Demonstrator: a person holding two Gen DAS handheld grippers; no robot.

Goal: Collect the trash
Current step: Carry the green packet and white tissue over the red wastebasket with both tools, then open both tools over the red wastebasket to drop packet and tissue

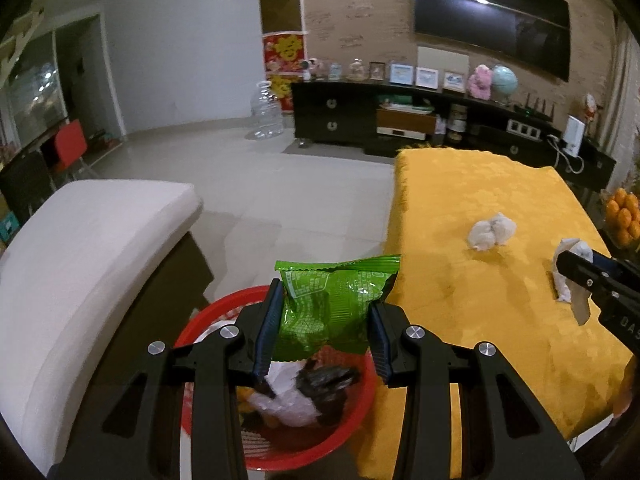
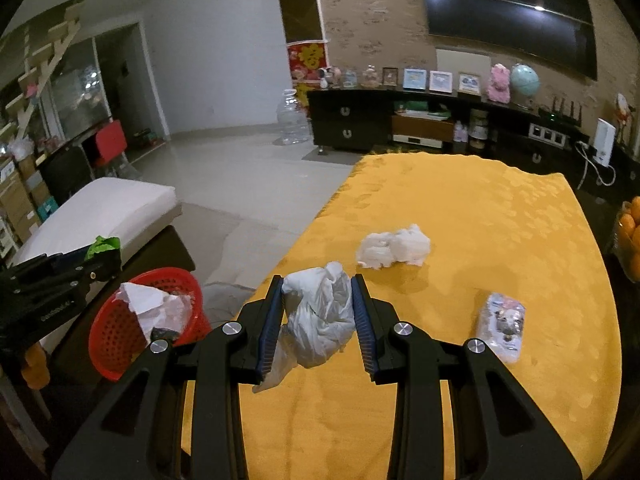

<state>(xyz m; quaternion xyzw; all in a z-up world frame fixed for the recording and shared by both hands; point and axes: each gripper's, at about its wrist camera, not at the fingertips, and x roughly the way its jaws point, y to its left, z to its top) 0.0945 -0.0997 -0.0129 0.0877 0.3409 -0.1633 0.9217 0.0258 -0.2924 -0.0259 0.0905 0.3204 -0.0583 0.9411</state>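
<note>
trash first: green snack wrapper (image 1: 334,312) is pinched between my left gripper (image 1: 324,304) jaws, held above the red basket (image 1: 200,320), which sits on the floor beside the worktop (image 1: 500,200) with its yellow cloth. basket already has white paper (image 1: 288,396) and a dark crumpled bit (image 1: 328,384) in it. from the right wrist view the red basket (image 2: 120,340) shows at lower left with the paper (image 2: 148,304) sticking up over its rim, and the left gripper (image 2: 96,260) is over it with the green wrapper (image 2: 105,245) peeking out.

my right gripper (image 2: 318,312) has its jaws pinching a crumpled white plastic bag (image 2: 320,320), bag hanging just over the yellow cloth (image 2: 480,220) near the left edge of the worktop. in the left wrist view the right gripper (image 1: 576,276) comes in from the right edge with that white bag (image 1: 570,272) in it.

still on the worktop: a crumpled white tissue wad (image 2: 394,248) ahead of the right gripper, apart from it, and a small clear packet (image 2: 502,326) with a printed picture lying flat to the right. tissue wad (image 1: 492,230) also shows in the left view.

white cushioned bench (image 1: 80,260) is left of the basket. oranges (image 1: 622,216) at far right edge, off the worktop.
</note>
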